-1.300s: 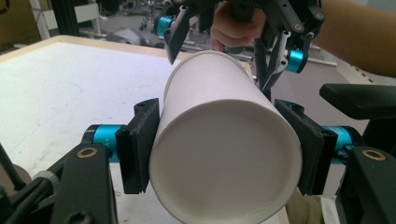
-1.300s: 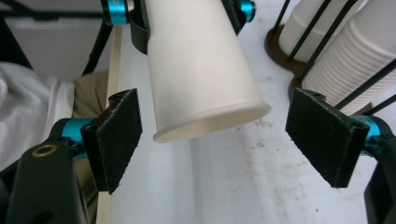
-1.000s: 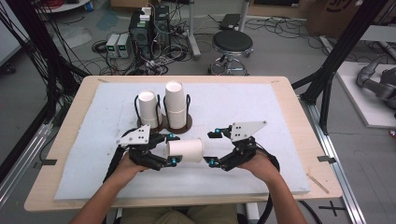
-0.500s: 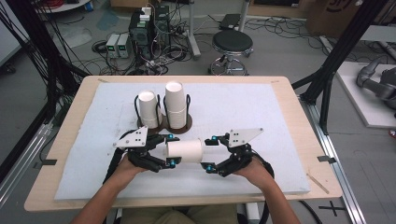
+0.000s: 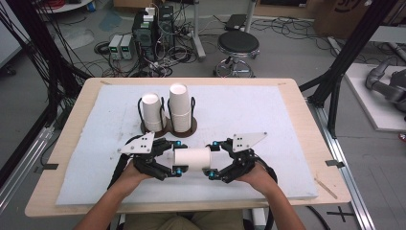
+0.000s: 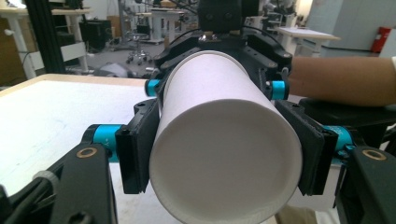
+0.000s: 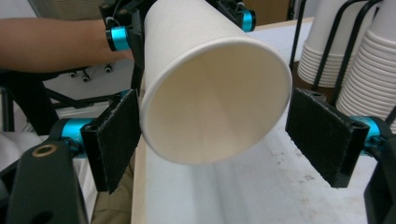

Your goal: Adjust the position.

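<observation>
A white paper cup (image 5: 191, 158) lies level just above the mat, between my two grippers. My left gripper (image 5: 178, 157) is shut on its closed base end; in the left gripper view both pads (image 6: 135, 149) press the cup (image 6: 224, 140) from either side. My right gripper (image 5: 210, 158) faces it, open. In the right gripper view the cup's open mouth (image 7: 210, 102) sits between the right gripper's (image 7: 219, 135) pads. The right-hand pad (image 7: 322, 135) stands clear of the rim, and the other pad (image 7: 114, 140) is close beside it.
Two stacks of upside-down white cups (image 5: 152, 112) (image 5: 180, 108) stand in black wire holders on a brown base (image 5: 167, 129) just behind the grippers, and at the right edge of the right gripper view (image 7: 327, 51). White mat (image 5: 268, 120) covers the wooden table (image 5: 306, 124).
My right gripper has shifted a little to the left, so its open jaws now flank the cup's mouth. The left gripper and the cup have stayed put.
</observation>
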